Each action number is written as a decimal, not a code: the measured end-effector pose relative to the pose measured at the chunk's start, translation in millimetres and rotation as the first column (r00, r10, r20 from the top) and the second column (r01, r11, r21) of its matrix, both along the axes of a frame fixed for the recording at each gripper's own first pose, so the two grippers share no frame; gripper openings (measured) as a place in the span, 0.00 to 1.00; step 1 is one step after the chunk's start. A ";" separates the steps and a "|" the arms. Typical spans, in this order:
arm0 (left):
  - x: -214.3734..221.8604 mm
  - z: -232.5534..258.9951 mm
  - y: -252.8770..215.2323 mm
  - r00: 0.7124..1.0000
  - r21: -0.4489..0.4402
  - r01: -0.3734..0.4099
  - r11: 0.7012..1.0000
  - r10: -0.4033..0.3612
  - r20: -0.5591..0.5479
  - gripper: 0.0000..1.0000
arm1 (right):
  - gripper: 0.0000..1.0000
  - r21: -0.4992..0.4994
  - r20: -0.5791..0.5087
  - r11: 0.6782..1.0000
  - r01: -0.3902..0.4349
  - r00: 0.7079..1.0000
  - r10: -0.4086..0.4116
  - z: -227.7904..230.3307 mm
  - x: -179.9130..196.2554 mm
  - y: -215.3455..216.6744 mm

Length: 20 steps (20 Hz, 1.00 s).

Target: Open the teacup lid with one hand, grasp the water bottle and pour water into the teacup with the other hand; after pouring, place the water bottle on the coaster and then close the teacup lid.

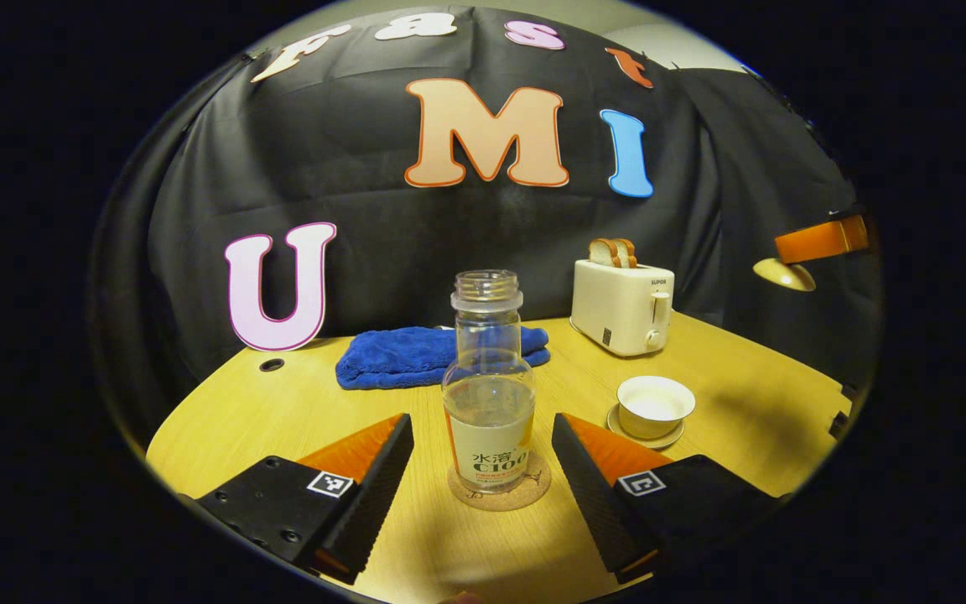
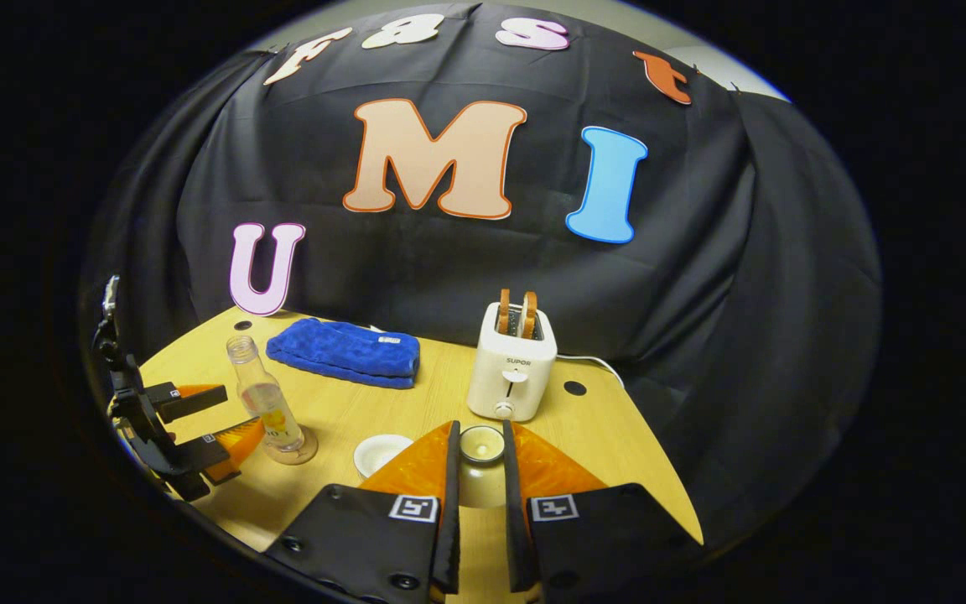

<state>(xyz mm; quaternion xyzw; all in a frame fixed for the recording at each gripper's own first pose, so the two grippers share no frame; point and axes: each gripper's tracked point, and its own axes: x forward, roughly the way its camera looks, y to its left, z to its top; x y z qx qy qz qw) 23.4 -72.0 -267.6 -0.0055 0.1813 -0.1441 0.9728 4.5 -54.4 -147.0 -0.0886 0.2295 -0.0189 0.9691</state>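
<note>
The wooden bench (image 1: 298,411) carries everything. At its far side, toward twelve o'clock in the left gripper view, a blue towel (image 1: 416,356) lies folded, and at two o'clock a cream toaster (image 1: 624,304) stands with two slices of bread in its slots. The water bottle (image 1: 489,394), uncapped and partly filled, stands upright on the cork coaster (image 1: 500,495), between the released, wide-apart fingers of the left gripper (image 1: 483,470), which touch nothing. At three o'clock from the bottle the open teacup (image 1: 656,406) sits on its saucer (image 1: 617,419). In the right gripper view, the right gripper (image 2: 480,470) has its fingers clenched on the teacup lid (image 2: 481,445), held above the bench.
</note>
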 end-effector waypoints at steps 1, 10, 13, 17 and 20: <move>1.7 -4.8 0.5 1.000 0.016 0.004 1.000 -0.004 -0.002 0.98 | 0.26 -0.004 -0.001 1.000 0.005 1.000 -0.005 -0.2 -2.6 -1.8; 14.9 -32.1 -14.5 0.998 0.060 0.052 0.997 -0.050 -0.040 0.98 | 0.26 -0.009 -0.009 0.999 0.052 0.999 -0.052 -5.1 -10.6 -15.2; 18.9 -37.7 -14.2 0.998 0.079 0.048 0.996 -0.044 -0.047 0.98 | 0.25 -0.011 -0.014 0.999 0.050 0.999 -0.050 -7.7 -12.2 -14.4; 20.5 -42.5 -12.9 0.998 0.101 0.041 0.994 -0.035 -0.058 0.84 | 0.26 0.001 -0.012 0.998 0.064 0.998 -0.064 -9.7 -12.8 -18.3; 20.8 -41.4 -15.6 0.997 0.115 0.055 0.992 -0.048 -0.058 0.77 | 0.26 0.011 -0.017 0.997 0.077 0.997 -0.077 -12.2 -16.3 -23.2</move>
